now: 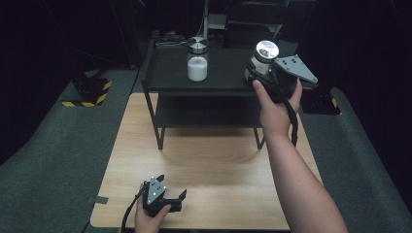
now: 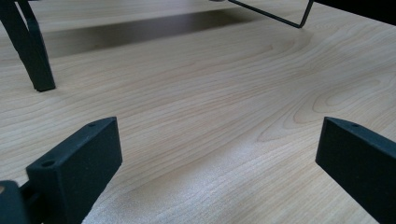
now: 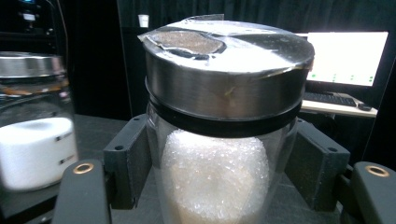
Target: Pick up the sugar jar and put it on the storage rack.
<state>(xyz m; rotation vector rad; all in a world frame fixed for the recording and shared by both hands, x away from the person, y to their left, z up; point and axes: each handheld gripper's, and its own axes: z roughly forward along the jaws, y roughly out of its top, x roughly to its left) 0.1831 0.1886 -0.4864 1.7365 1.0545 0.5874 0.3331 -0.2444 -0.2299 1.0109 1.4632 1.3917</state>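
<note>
A glass jar (image 1: 265,56) with a metal lid, full of white crystals, is held above the right end of the black shelf's top (image 1: 170,77). My right gripper (image 1: 257,70) is shut on it. In the right gripper view both black pads press the jar's (image 3: 224,93) glass sides just below the lid, with the right gripper (image 3: 224,163) centred on it. A second lidded jar (image 1: 197,60) of white powder stands on the shelf top further left; it is also at the left edge of the right gripper view (image 3: 32,140). My left gripper (image 1: 172,187) rests open near the table's front left, its jaws wide apart (image 2: 219,154) over bare wood.
The black two-tier metal shelf stands at the far end of the wooden table (image 1: 209,170), and its legs (image 2: 32,56) show in the left gripper view. Grey carpet surrounds the table. A lit monitor (image 3: 345,58) glows in the dark background.
</note>
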